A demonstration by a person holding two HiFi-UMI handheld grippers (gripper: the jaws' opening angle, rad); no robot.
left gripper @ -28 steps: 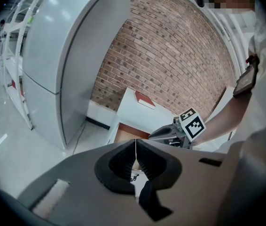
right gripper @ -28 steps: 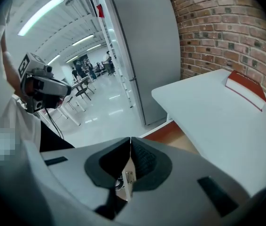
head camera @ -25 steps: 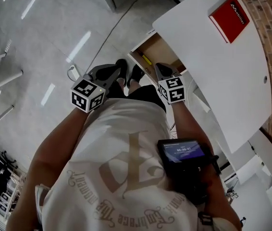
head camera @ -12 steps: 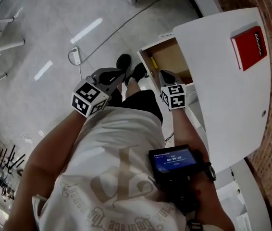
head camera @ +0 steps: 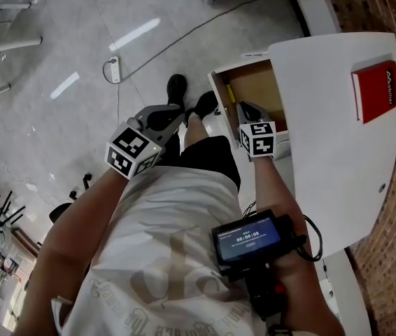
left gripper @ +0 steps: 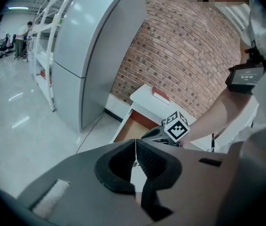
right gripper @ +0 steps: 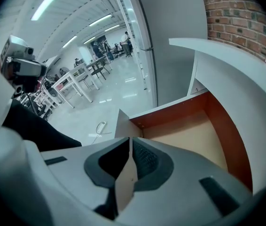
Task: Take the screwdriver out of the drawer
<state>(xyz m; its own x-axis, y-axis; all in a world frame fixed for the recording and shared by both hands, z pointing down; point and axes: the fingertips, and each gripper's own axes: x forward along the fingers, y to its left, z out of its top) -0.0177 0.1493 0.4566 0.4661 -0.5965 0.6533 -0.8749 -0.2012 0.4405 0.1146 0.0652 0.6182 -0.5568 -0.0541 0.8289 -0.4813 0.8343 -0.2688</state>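
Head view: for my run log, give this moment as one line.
drawer open | screwdriver inside, untouched | right gripper jaws shut, at drawer | left gripper jaws shut, empty

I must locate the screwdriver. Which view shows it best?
The head view: the yellow screwdriver lies in the open drawer. The right gripper view shows only bare drawer floor; the left gripper view, no screwdriver.

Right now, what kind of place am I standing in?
Probably a big open workshop or lab hall: a glossy floor, rows of tables under strip lights, and a brick wall.
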